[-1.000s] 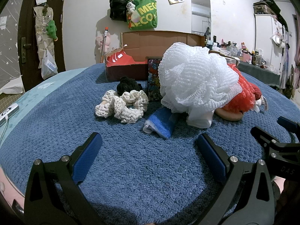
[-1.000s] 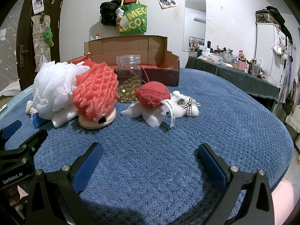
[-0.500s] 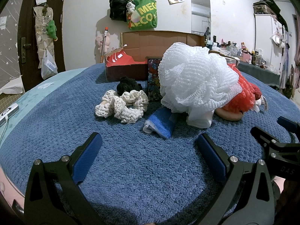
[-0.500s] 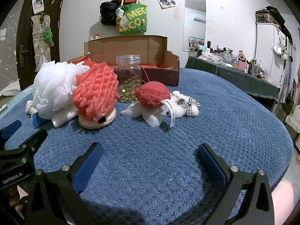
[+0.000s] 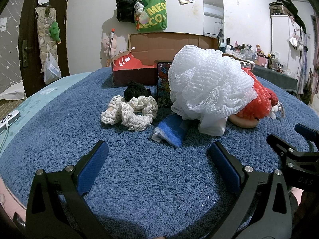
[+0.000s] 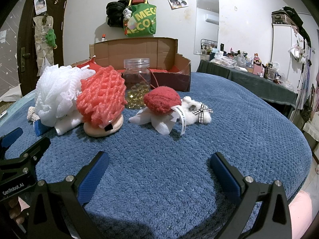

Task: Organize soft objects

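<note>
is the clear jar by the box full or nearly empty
Nearly empty: the clear jar stands upright with yellow beads only at its bottom.

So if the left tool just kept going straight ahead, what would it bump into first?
Probably the blue sponge. It lies on the blanket almost dead ahead of the open left tool, nearer than the white puff behind it. Depth is hard to judge through this lens, so that is a best guess.

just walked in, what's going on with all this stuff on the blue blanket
Nothing is being handled yet. The left gripper and right gripper both hover open and empty over the blanket. Ahead lie a white mesh loofah, a red foam net, a cream crochet scrunchie, a small plush toy, with a cardboard box behind.
</note>
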Action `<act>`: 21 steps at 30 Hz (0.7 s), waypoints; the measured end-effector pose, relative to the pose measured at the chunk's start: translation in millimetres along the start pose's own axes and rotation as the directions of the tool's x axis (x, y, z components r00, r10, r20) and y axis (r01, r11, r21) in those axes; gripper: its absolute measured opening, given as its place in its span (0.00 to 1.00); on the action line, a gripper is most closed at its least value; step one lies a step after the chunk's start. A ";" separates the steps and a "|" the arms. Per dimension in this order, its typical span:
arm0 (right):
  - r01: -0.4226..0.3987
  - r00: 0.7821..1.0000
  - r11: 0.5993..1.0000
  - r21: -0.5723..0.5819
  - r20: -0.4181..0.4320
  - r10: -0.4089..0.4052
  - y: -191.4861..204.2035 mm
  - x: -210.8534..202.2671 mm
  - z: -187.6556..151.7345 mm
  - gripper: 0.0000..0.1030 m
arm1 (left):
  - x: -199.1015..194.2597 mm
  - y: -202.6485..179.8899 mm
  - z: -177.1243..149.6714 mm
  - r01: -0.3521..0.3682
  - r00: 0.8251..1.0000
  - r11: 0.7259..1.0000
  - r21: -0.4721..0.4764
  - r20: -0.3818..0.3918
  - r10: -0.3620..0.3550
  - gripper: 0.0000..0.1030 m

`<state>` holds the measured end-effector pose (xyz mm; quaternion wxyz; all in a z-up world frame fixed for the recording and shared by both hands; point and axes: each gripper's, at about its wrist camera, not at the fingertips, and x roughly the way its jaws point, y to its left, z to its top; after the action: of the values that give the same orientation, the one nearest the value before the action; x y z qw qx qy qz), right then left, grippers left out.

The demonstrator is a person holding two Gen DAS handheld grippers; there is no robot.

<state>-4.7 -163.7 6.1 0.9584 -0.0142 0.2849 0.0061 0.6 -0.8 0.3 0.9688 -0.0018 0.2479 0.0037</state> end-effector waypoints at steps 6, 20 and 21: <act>0.000 1.000 1.000 0.000 0.000 0.000 -0.1 -0.1 0.0 1.00 | -0.1 0.0 0.0 0.000 1.000 1.000 0.000 0.000 0.000 1.00; -0.026 1.000 1.000 0.007 -0.011 0.027 -1.5 2.0 0.2 1.00 | -4.3 -4.6 7.9 0.014 1.000 0.999 0.032 0.010 -0.014 1.00; -0.027 1.000 1.000 0.008 -0.010 0.027 -4.4 -0.2 1.7 1.00 | -7.7 -6.9 11.2 0.017 1.000 0.999 0.043 0.021 -0.018 1.00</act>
<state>-3.8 -168.1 7.7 0.9569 -0.0067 0.2899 0.0181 -0.7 -7.7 13.8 0.9712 0.0169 0.2376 -0.0100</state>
